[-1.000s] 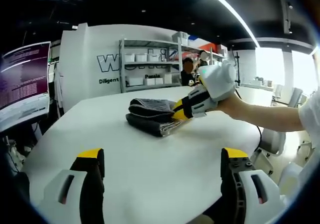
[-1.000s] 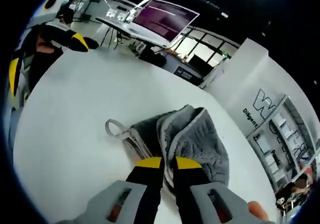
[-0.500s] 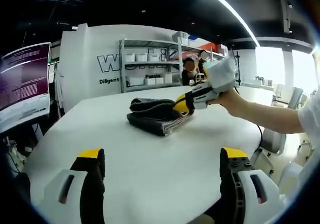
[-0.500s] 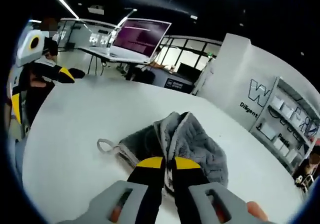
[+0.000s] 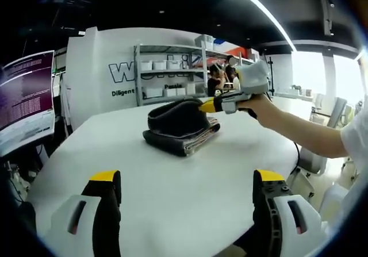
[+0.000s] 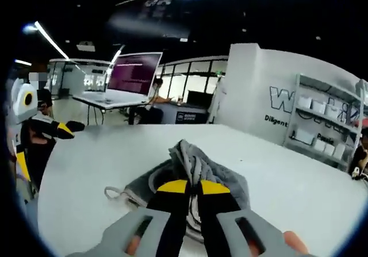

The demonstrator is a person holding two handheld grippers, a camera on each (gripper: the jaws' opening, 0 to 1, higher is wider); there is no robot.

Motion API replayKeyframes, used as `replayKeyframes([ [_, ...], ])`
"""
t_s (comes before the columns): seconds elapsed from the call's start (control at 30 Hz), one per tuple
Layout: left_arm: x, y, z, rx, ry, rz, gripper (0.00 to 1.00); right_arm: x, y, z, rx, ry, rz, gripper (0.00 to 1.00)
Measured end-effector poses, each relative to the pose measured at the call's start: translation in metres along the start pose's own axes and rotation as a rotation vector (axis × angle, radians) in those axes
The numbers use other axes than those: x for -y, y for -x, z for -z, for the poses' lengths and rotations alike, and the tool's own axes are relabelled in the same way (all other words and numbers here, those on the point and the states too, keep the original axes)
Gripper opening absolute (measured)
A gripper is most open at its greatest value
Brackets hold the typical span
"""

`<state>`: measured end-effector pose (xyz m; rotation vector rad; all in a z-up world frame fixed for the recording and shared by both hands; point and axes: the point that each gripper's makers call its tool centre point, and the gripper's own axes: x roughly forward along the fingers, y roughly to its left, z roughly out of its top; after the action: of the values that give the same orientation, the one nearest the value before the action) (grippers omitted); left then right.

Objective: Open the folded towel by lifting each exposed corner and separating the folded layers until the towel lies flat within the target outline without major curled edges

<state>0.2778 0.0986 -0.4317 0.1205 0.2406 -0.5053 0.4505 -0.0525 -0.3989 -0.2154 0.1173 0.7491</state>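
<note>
A folded grey towel (image 5: 179,129) lies on the white table (image 5: 172,182), toward its far side. My right gripper (image 5: 206,106) is shut on the towel's top layer and holds that corner raised above the rest of the stack. In the right gripper view the same gripper (image 6: 194,187) pinches a bunched fold of the towel (image 6: 190,159), and a hanging loop (image 6: 115,192) lies flat to the left. My left gripper (image 5: 187,179) hovers open over the table's near edge, well short of the towel, with nothing between its fingers.
A monitor (image 5: 26,99) stands off the table's left side. White shelving (image 5: 169,73) with boxes lines the back wall, with people near it. Office chairs (image 5: 322,153) sit to the right. My left gripper (image 6: 40,136) shows at the left of the right gripper view.
My right gripper has risen with the towel's top layer, pulling that corner up off the folded stack. The left gripper has stayed put.
</note>
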Motion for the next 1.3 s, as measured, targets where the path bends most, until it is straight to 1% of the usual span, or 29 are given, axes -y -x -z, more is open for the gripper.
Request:
replayKeyframes([
  [0.2,-0.002,-0.001,0.0,-0.003,-0.003,-0.008,0.94,0.024,0.008,-0.003,0.058,-0.108,0.034,0.02],
  [0.3,-0.003,-0.002,0.0,-0.009,-0.004,-0.011,0.94,0.034,0.014,-0.004,0.084,-0.157,0.038,0.02],
  [0.57,-0.002,-0.005,0.0,-0.017,-0.014,-0.007,0.94,0.062,0.031,0.0,0.128,-0.247,0.094,0.02],
  [0.63,-0.002,-0.006,0.0,-0.02,-0.017,-0.008,0.94,0.068,0.035,0.001,0.13,-0.254,0.112,0.02],
  [0.87,-0.003,-0.007,0.001,-0.028,-0.023,-0.009,0.93,0.08,0.044,0.005,0.119,-0.234,0.165,0.02],
  [0.97,-0.002,-0.007,0.002,-0.031,-0.026,-0.005,0.93,0.089,0.05,0.008,0.118,-0.231,0.198,0.02],
  [1.1,-0.002,-0.007,0.002,-0.032,-0.025,-0.006,0.93,0.097,0.054,0.012,0.11,-0.231,0.223,0.02],
  [1.2,-0.003,-0.008,0.002,-0.038,-0.025,-0.01,0.93,0.105,0.056,0.016,0.098,-0.235,0.246,0.02],
  [1.3,0.0,-0.009,0.002,-0.042,-0.027,-0.017,0.93,0.113,0.06,0.025,0.085,-0.246,0.266,0.02],
])
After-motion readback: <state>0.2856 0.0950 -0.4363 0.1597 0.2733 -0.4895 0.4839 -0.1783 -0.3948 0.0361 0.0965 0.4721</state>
